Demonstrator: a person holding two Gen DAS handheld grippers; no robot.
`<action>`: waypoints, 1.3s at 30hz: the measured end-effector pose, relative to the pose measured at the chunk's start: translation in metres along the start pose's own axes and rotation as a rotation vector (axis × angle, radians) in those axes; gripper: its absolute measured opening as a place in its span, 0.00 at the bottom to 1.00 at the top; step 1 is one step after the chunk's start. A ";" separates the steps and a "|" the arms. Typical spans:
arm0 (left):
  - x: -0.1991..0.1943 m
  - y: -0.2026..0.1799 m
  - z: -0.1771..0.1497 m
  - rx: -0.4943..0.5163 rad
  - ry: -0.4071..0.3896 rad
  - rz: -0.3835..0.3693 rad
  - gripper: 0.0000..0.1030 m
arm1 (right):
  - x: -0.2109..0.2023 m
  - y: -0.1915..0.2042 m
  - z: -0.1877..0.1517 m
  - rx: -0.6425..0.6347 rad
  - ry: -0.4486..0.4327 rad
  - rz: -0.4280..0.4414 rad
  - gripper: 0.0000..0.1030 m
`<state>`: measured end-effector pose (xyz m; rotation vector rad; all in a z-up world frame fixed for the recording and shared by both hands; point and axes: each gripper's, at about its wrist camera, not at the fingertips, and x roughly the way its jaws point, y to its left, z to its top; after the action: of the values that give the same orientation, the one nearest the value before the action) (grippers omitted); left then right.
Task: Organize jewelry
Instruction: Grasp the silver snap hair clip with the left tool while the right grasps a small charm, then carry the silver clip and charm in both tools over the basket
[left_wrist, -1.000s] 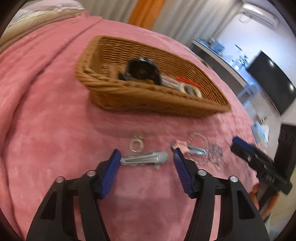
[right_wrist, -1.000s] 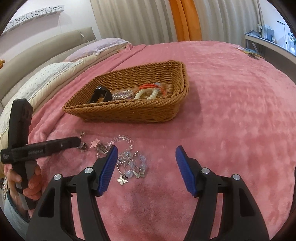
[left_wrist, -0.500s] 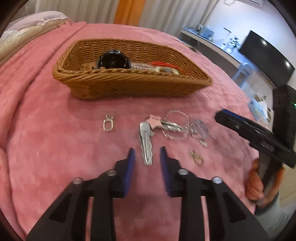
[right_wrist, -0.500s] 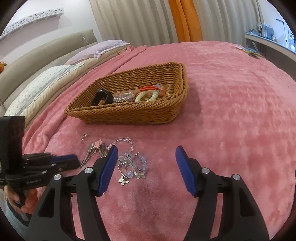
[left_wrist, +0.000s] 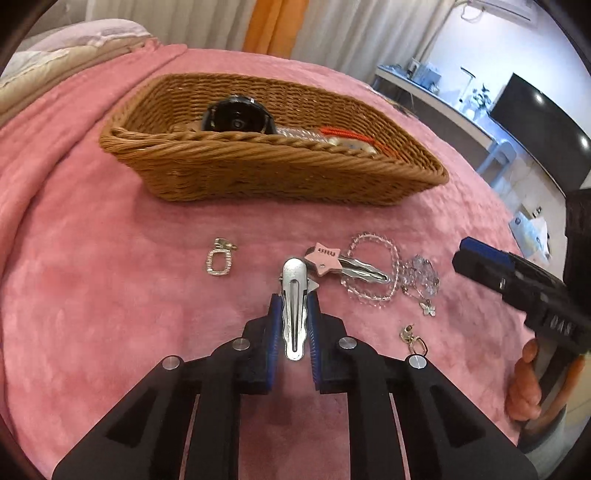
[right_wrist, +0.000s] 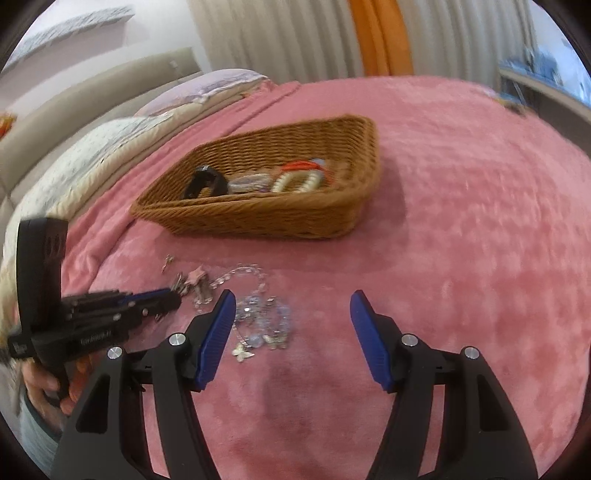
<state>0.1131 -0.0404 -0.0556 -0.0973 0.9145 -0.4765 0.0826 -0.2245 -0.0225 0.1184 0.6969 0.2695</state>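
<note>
Pink plush blanket fills most of the left wrist view. At bottom centre the left gripper has its blue pads pressed against both sides of a silver hair clip, which points up the frame with its rounded end just past the fingertips. Just to the upper right of that end lies a pink star clip, its metal tail running right into a clear bead bracelet. Further right sits a tangle of crystal charms with a small butterfly piece below it. A gold earring lies at lower right, and a rectangular sparkly earring sits alone at centre left. Across the upper middle stands a wicker basket holding a black watch, clear beads and something red. The right gripper enters from the right edge.

In the right wrist view, somewhat blurred, the right gripper is spread wide at the bottom of the frame, nothing between its fingers. Its left pad sits beside the crystal charms. The left gripper reaches in from the left edge, closed on the silver hair clip, near the pink star clip. The wicker basket sits above centre on the blanket.
</note>
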 end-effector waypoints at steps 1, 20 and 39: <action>-0.003 0.001 -0.001 -0.002 -0.011 0.006 0.12 | 0.002 0.006 -0.001 -0.028 0.009 -0.013 0.55; -0.018 0.001 -0.003 0.001 -0.089 0.021 0.12 | 0.016 0.025 -0.007 -0.114 0.035 -0.082 0.01; -0.040 0.005 0.001 -0.013 -0.194 -0.017 0.12 | -0.034 0.001 0.005 0.015 -0.136 0.054 0.01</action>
<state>0.0949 -0.0190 -0.0273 -0.1609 0.7276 -0.4686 0.0606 -0.2331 0.0025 0.1688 0.5613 0.3053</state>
